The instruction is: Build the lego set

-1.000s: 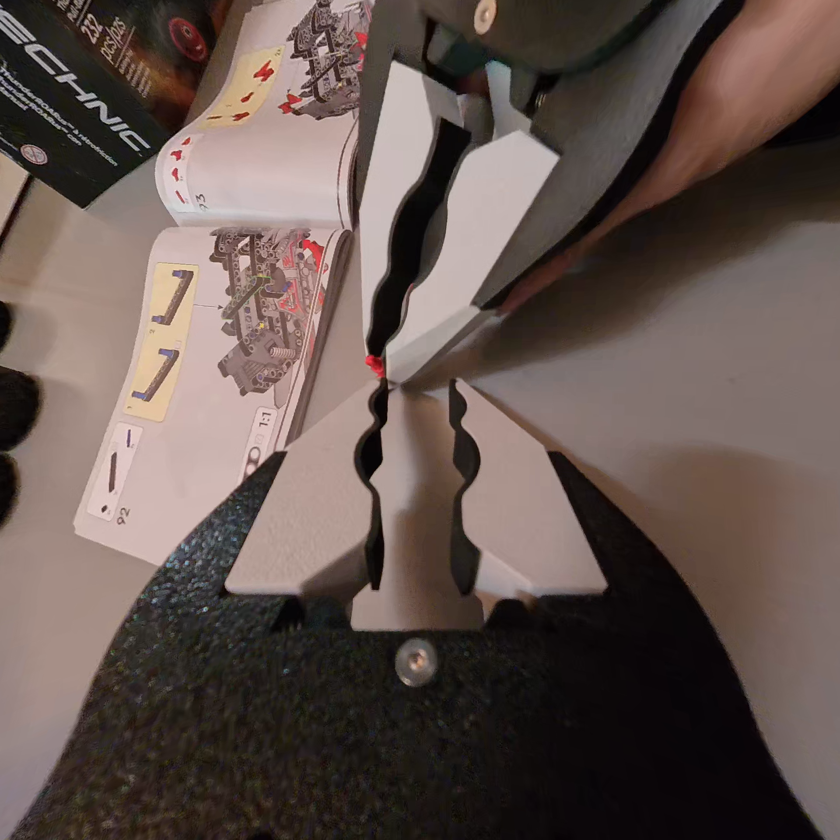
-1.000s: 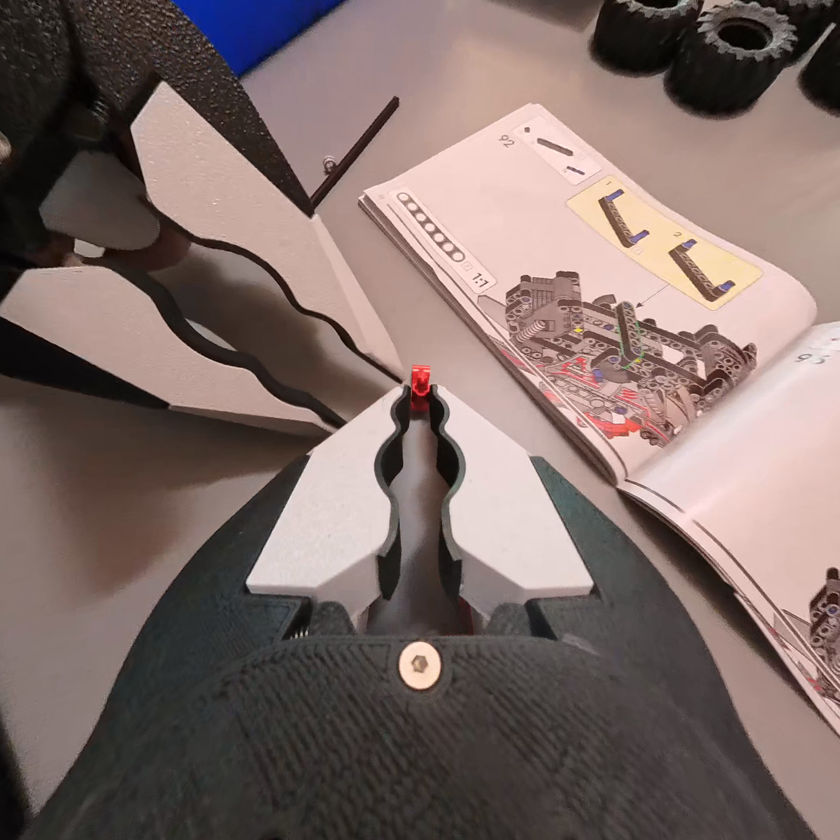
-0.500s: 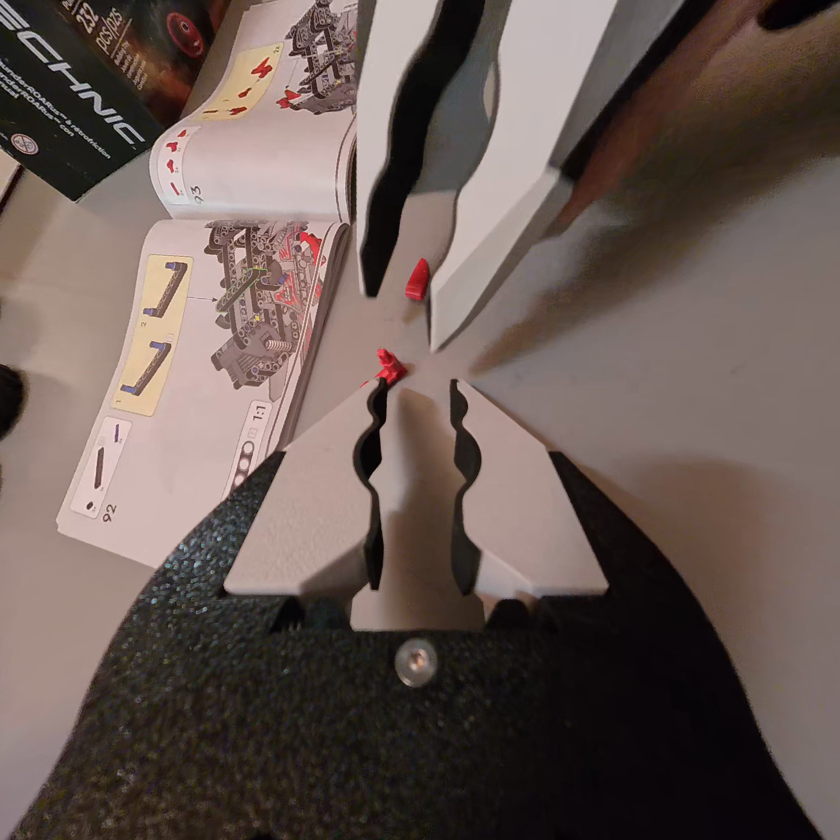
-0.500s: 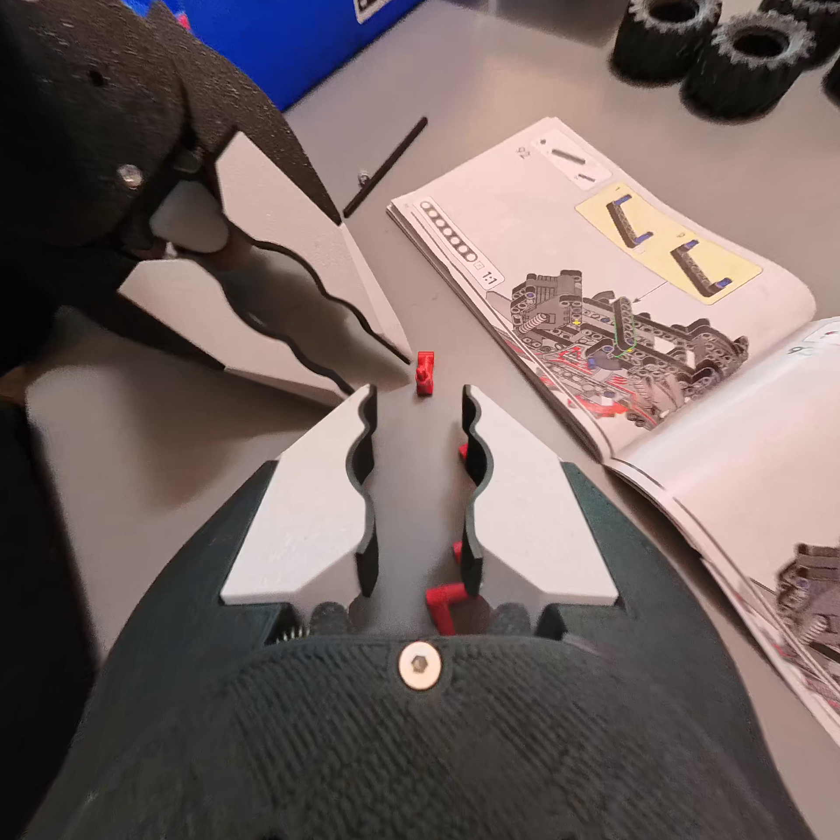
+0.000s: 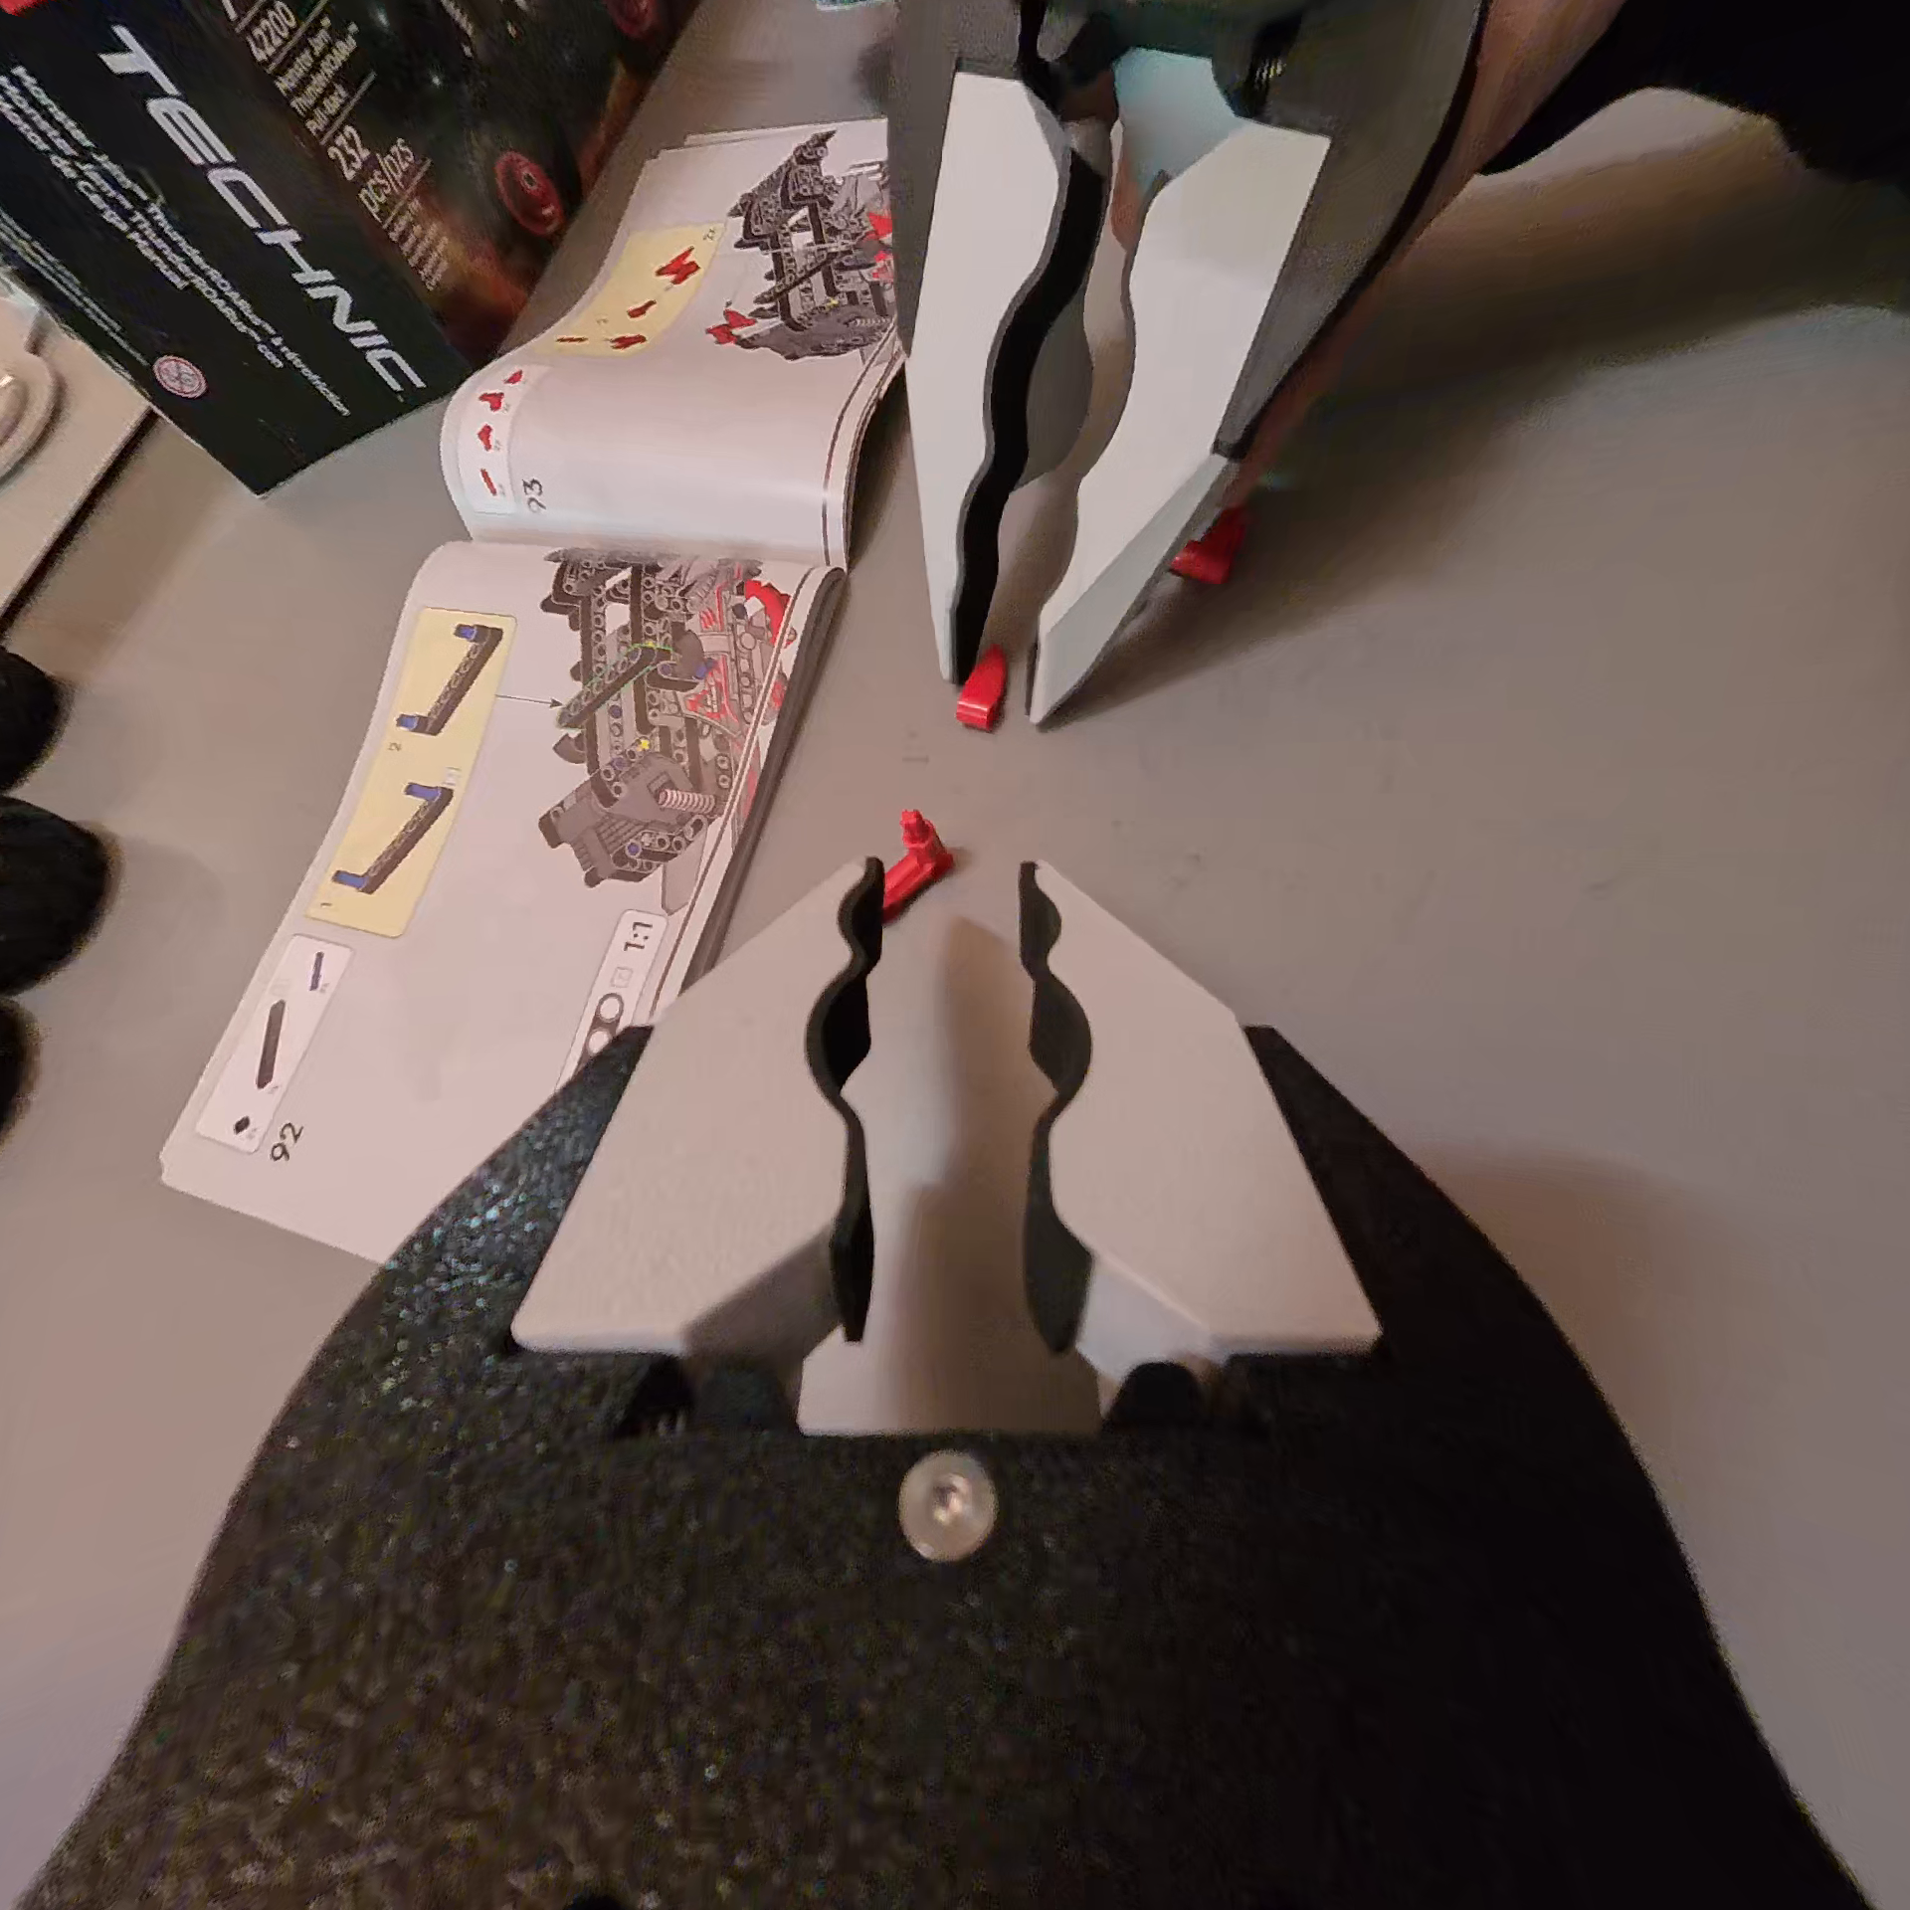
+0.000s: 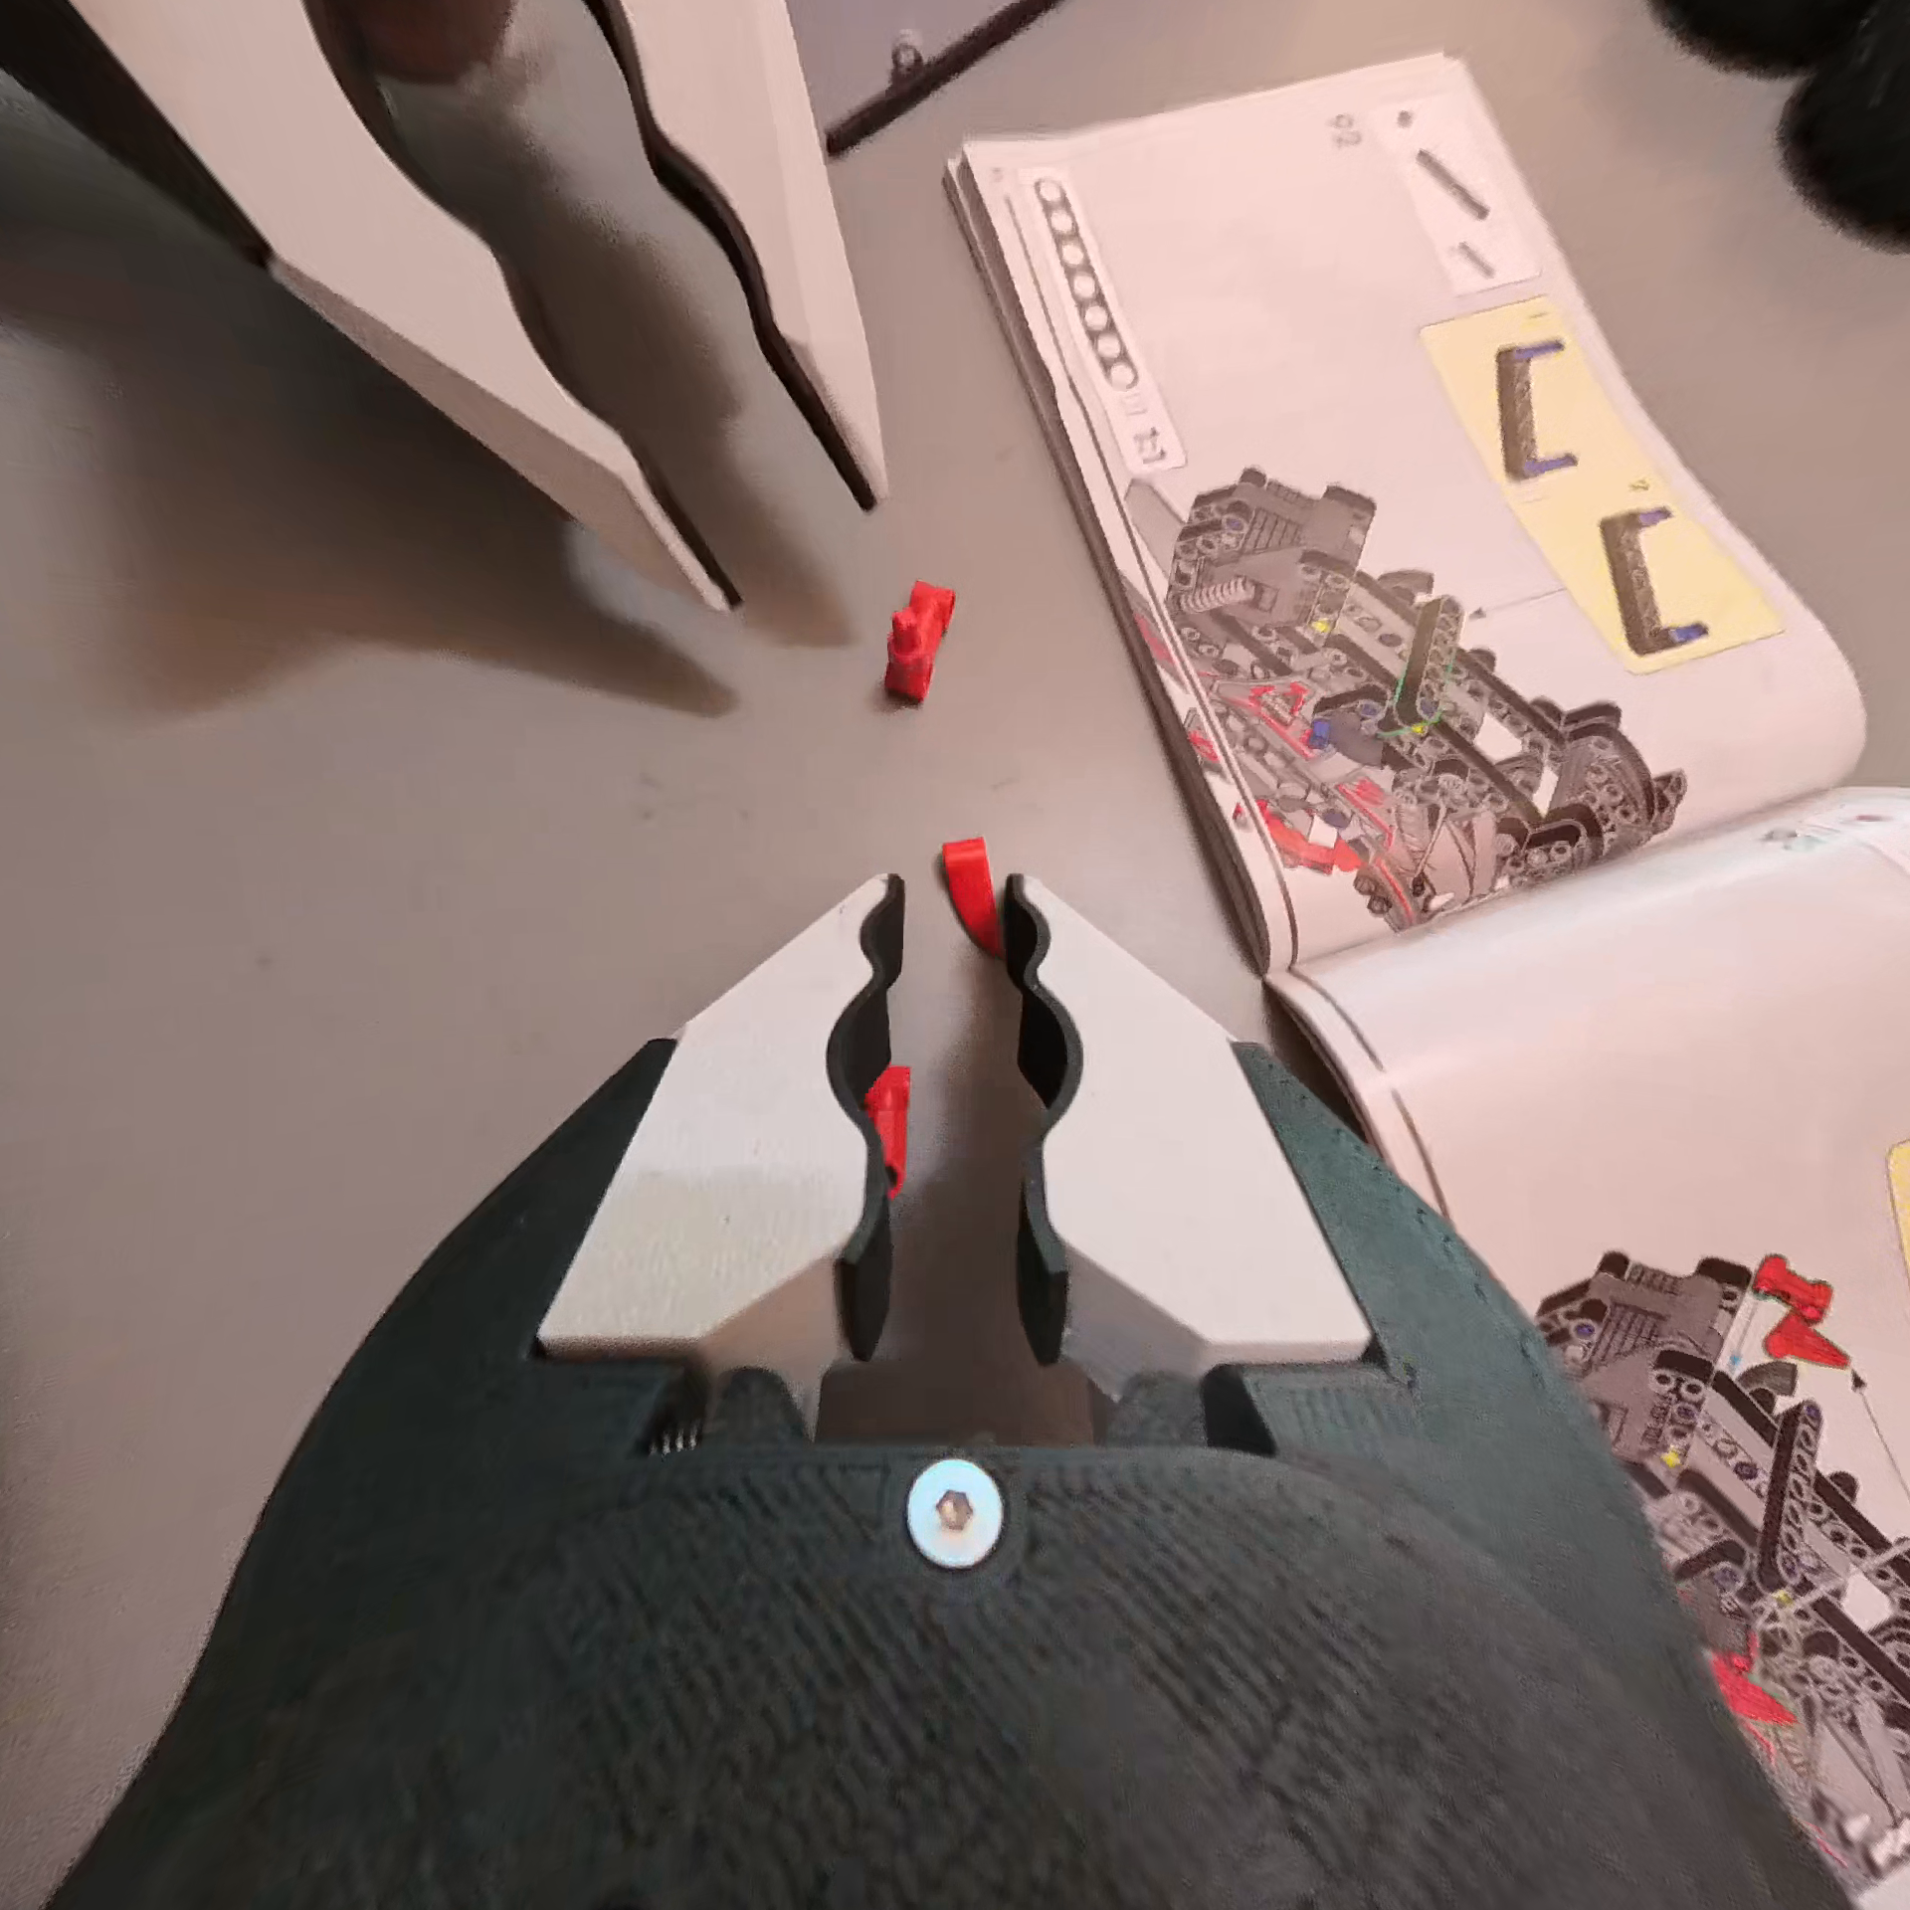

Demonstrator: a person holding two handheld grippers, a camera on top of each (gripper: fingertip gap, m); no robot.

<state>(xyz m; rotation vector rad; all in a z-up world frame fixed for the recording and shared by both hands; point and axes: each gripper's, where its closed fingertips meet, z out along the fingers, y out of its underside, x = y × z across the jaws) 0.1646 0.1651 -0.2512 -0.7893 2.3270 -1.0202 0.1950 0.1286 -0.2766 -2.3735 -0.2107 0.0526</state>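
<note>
A small red pin piece [image 6: 915, 641] lies on the grey table between both grippers; in the left wrist view it [image 5: 915, 853] touches my left gripper's left fingertip. My left gripper [image 5: 951, 873] is open and empty; it also shows in the right wrist view [image 6: 796, 553]. My right gripper [image 6: 953, 889] is open, its tips either side of a red curved piece [image 6: 972, 889] lying on the table, also seen in the left wrist view [image 5: 982, 687]. Another red piece [image 6: 889, 1127] lies under the right gripper's left finger.
The open instruction booklet [image 5: 517, 827] lies beside the grippers, also in the right wrist view [image 6: 1447, 517]. A dark set box [image 5: 258, 238] stands behind it. Black tyres [image 5: 41, 899] sit past the booklet. A thin black axle [image 6: 910, 83] lies behind the left gripper. The left gripper's tips are roughly 6 centimetres from the right gripper's. The thin black axle [image 6: 910, 83] is about 12 centimetres from my left fingertips and 20 centimetres from my right.
My right gripper let go of the red pin piece, which now lies on the table. It drew back, and its jaws now stand narrower around the red curved piece. My left gripper stayed open.
</note>
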